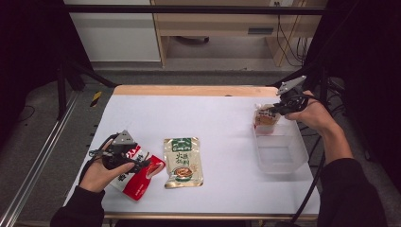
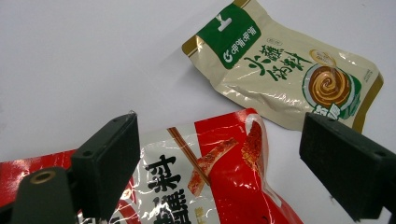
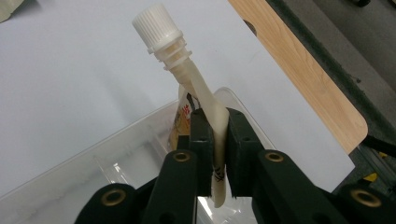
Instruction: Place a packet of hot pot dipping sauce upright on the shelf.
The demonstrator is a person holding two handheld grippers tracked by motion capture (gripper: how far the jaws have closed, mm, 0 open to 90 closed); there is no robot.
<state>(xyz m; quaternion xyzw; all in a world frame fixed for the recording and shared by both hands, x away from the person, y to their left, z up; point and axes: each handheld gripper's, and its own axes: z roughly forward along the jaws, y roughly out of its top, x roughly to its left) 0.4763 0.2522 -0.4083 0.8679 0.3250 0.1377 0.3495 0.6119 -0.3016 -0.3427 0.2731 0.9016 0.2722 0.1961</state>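
My left gripper (image 1: 141, 162) (image 2: 222, 140) hovers low over a red and white snack packet (image 1: 137, 182) (image 2: 210, 177) at the table's front left; its jaws stand wide open, one on each side of the packet's top. A beige packet with a green header (image 1: 183, 162) (image 2: 280, 79) lies flat just right of it. At the far right, my right gripper (image 1: 274, 111) (image 3: 215, 135) is shut on a white spout pouch (image 1: 265, 118) (image 3: 198, 88), pinching it below its screw cap (image 3: 156, 28). The pouch hangs over the far end of a clear plastic container (image 1: 257, 146) (image 3: 93, 158).
The white table top (image 1: 213, 118) has a wooden far edge (image 1: 194, 90) (image 3: 299, 70). Cables trail from both grippers. Black frame posts stand at the table's left and right sides, and a metal rail (image 1: 38, 161) runs along the left.
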